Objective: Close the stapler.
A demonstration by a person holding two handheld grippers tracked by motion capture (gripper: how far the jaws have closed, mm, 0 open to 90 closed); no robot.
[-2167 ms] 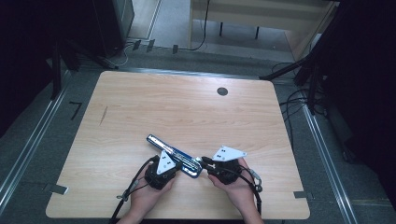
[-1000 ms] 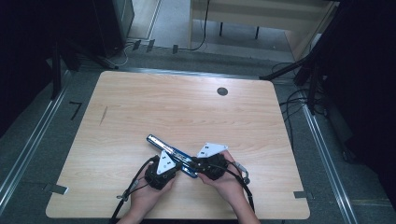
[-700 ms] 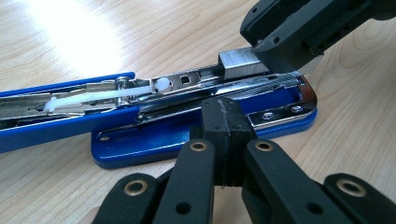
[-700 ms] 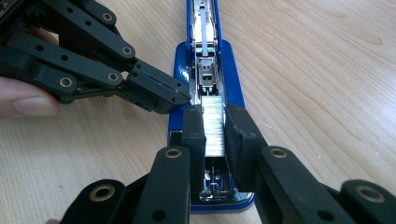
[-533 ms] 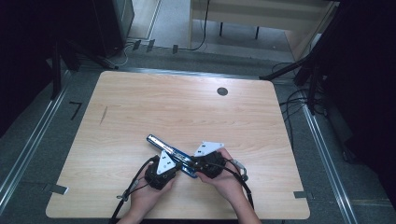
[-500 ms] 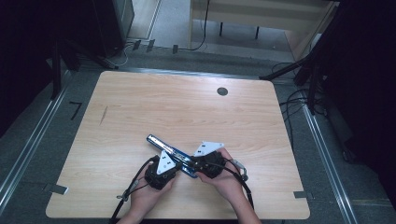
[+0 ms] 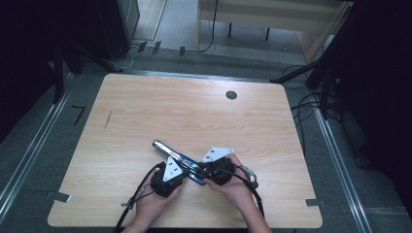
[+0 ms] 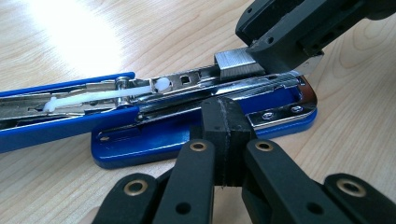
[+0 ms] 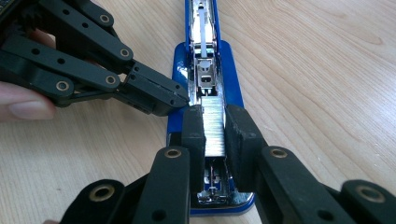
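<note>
Right gripper view looks straight down the opened blue stapler [image 9: 205,65], whose metal magazine channel lies bare with its white pusher rod [image 9: 201,28] running up the middle. A silver strip of staples [image 9: 213,125] sits over the channel near the stapler's front end, and the right gripper [image 9: 214,128] has its two black jaws closed narrowly on the strip's sides, one pad against each flank. The left gripper [image 9: 159,100] comes in from the upper left of that view, its tip pressed against the side of the stapler's blue base just beside the staples. Left gripper view shows its own jaws drawn fully together with nothing between the pads, their joined tip resting against the long edge of the base [image 8: 205,135]; past it, the staples [image 8: 233,63] sit on the magazine rail under the other gripper's jaw. From the high view, the stapler [image 7: 171,153] lies slantwise on the wooden table [image 7: 194,111], in the near middle part of it, with the left gripper [image 7: 180,171] and right gripper [image 7: 201,170] meeting at its nearer end, each held in a hand [image 7: 238,187] coming up from the bottom edge. A small dark round grommet [image 7: 231,95] sits well apart toward the table's far edge.
</note>
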